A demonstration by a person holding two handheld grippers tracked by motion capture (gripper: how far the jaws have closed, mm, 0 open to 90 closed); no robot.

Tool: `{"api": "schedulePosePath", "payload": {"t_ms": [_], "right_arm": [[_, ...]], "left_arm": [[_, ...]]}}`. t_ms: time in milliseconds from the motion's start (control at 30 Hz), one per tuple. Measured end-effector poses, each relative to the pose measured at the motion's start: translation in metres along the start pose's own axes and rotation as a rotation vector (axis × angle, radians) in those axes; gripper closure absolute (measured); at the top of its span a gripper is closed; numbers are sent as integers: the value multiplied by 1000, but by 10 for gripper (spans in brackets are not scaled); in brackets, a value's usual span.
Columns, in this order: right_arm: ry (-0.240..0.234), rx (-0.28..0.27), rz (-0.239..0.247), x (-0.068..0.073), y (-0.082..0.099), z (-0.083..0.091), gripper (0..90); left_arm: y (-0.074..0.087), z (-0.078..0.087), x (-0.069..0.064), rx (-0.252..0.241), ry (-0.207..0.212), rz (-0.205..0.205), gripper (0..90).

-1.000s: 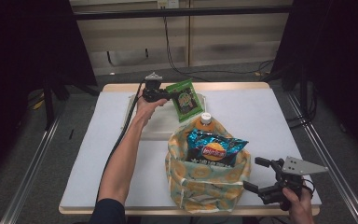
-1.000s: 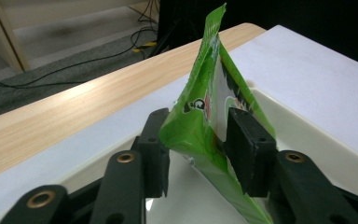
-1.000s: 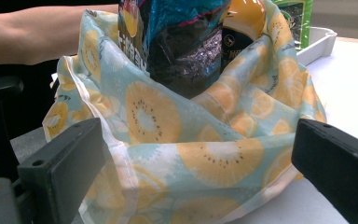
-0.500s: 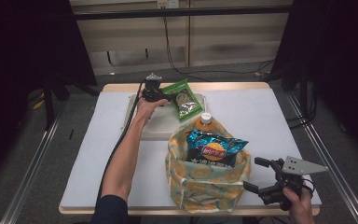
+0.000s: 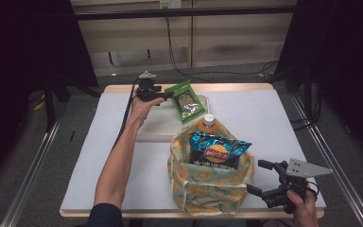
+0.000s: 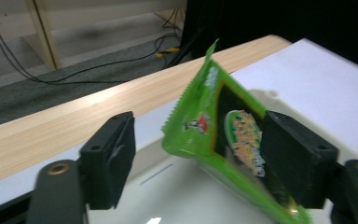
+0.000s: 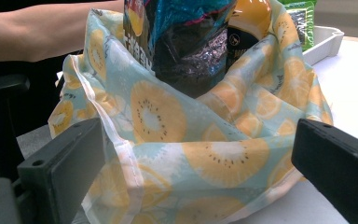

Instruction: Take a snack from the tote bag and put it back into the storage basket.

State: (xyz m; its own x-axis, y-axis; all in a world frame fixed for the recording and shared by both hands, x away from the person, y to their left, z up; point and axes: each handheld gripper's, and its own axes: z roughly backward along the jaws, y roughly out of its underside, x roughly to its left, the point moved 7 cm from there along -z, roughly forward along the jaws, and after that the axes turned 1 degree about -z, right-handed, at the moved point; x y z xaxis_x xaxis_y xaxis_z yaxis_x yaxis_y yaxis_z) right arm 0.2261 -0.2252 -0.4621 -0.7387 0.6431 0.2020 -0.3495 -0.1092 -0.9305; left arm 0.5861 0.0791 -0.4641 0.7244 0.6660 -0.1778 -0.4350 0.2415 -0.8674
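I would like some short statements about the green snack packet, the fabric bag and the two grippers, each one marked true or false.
1. The green snack packet lies inside the fabric bag. False: it is over the white tray, between the jaws of the left gripper.
2. The left gripper's jaws have just been opening, with the packet between them. True.
3. A blue chip bag stands out of the fabric bag. True.
4. The right gripper is closed on the fabric bag's rim. False: its jaws stand open beside the bag.
5. A bottle with a white cap is in the fabric bag. True.
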Motion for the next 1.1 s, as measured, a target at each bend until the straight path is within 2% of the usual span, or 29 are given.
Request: {"api": "schedulePosePath", "payload": {"t_ms": [33,100,133,167,200,233,267,333,367,400,433,467,500,533,567,600,633,667,700,733,767,800,833,967,1000,1100], "right_arm": [[0,0,0,0,0,0,20],[-2,1,-3,0,0,0,20],[0,2,-5,0,0,1,20],[1,2,-6,0,0,1,20],[1,0,-3,0,0,0,20],[1,0,-3,0,0,0,20],[1,-1,-4,0,0,0,20],[6,2,-5,0,0,1,20],[3,-1,-5,0,0,0,20],[2,0,-1,0,0,0,20],[2,0,-1,0,0,0,20],[2,1,5,0,0,0,20],[2,1,5,0,0,0,20],[1,4,3,0,0,0,20],[-1,3,5,0,-1,-1,20],[-1,3,5,1,-1,-1,20],[0,2,3,1,-1,-1,20],[-1,3,2,1,-1,-1,20],[-1,3,2,1,-1,-1,20],[-1,3,5,0,-1,-1,20],[-1,3,5,0,-1,-1,20],[-2,2,6,0,-1,-1,20],[-2,3,8,0,-1,-1,20],[-4,1,2,0,-1,-1,20],[-4,3,2,0,-1,-1,20],[-3,0,4,0,-1,0,20]], "left_arm": [[0,0,0,0,0,0,318],[-1,8,-3,-8,-5,-3,324],[-3,16,-7,-18,-7,-19,391],[-3,16,-7,-18,-7,-19,438],[-3,23,-11,-26,24,-28,494],[-3,23,-11,-26,24,-28,540],[-3,26,-14,-26,36,-31,540],[0,30,-24,-9,80,-39,640],[2,30,-28,-4,97,-41,701],[8,28,-38,6,140,-43,794],[8,28,-38,6,140,-43,840],[16,21,-48,43,170,-58,867],[16,21,-48,43,170,-58,881],[23,13,-58,81,192,-83,895],[23,13,-58,81,192,-83,900],[27,5,-68,109,209,-106,900],[28,1,-74,114,228,-108,900],[28,1,-74,114,228,-108,900],[29,-2,-78,128,237,-117,900],[31,-10,-84,158,236,-143,900],[31,-10,-84,158,236,-143,900],[32,-17,-91,174,260,-152,900],[32,-20,-93,187,261,-160,900],[35,-30,-97,217,272,-157,900],[40,-35,-96,251,259,-173,900],[44,-38,-93,269,247,-179,900]]}}
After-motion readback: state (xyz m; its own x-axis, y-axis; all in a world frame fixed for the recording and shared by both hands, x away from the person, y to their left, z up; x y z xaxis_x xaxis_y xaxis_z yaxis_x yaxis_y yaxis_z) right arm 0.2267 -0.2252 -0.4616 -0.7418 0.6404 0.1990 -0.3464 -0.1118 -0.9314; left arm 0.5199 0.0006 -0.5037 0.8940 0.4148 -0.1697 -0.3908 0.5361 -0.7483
